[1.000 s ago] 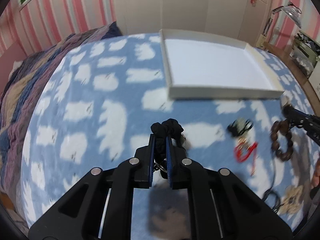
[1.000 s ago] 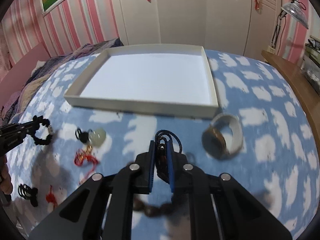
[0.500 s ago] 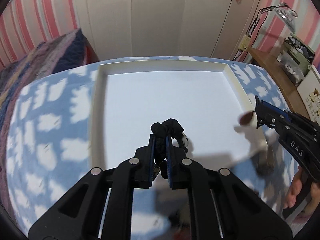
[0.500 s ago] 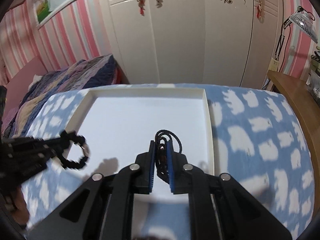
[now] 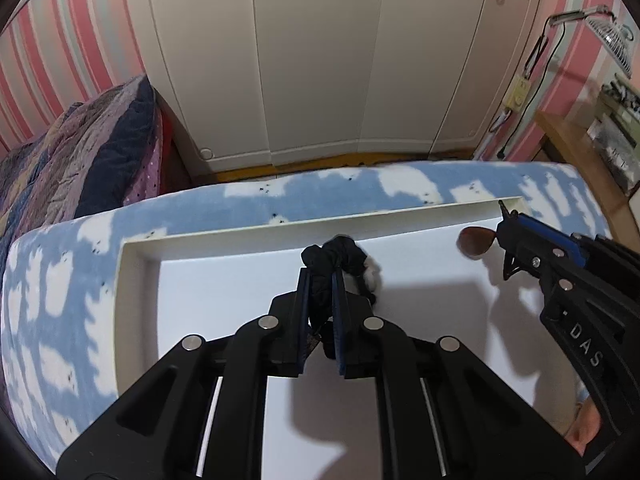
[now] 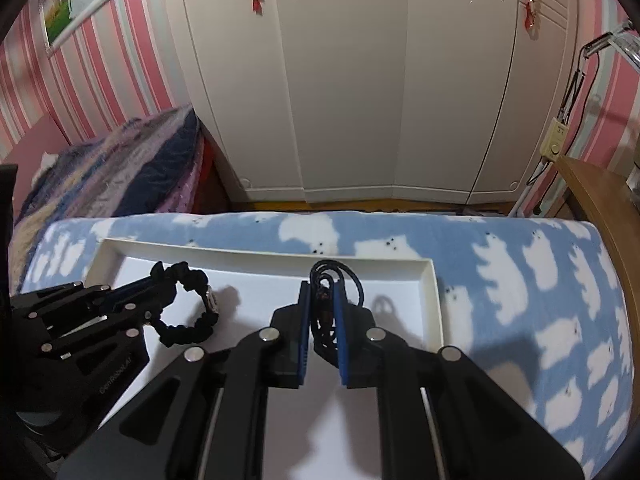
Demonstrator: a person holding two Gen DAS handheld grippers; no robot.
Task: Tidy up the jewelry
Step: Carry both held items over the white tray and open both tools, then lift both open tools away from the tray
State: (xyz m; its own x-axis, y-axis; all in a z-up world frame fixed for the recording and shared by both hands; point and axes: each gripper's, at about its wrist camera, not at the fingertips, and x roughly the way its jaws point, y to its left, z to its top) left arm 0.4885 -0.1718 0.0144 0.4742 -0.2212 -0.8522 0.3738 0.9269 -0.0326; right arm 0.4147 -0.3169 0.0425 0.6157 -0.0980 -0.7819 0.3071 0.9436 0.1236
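Blue cloud-print blanket [image 5: 60, 292] carries white tray [image 5: 132, 256], frame centre. Left view: left tool [image 5: 320, 280] pinches black braided bracelet [image 5: 336, 254] above tray. Right view: right tool [image 6: 322, 300] pinches black cord necklace [image 6: 340, 276] over tray's right corner.

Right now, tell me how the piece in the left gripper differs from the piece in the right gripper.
The black braided bracelet in the left gripper is a thick, knotted loop with a pale bead on it; the black cord necklace in the right gripper is thin, smooth cord with a brown bead on it. The bracelet hangs nearer the white tray's left end, the necklace by its right wall. Both are black, clamped between shut fingers and held over the tray.
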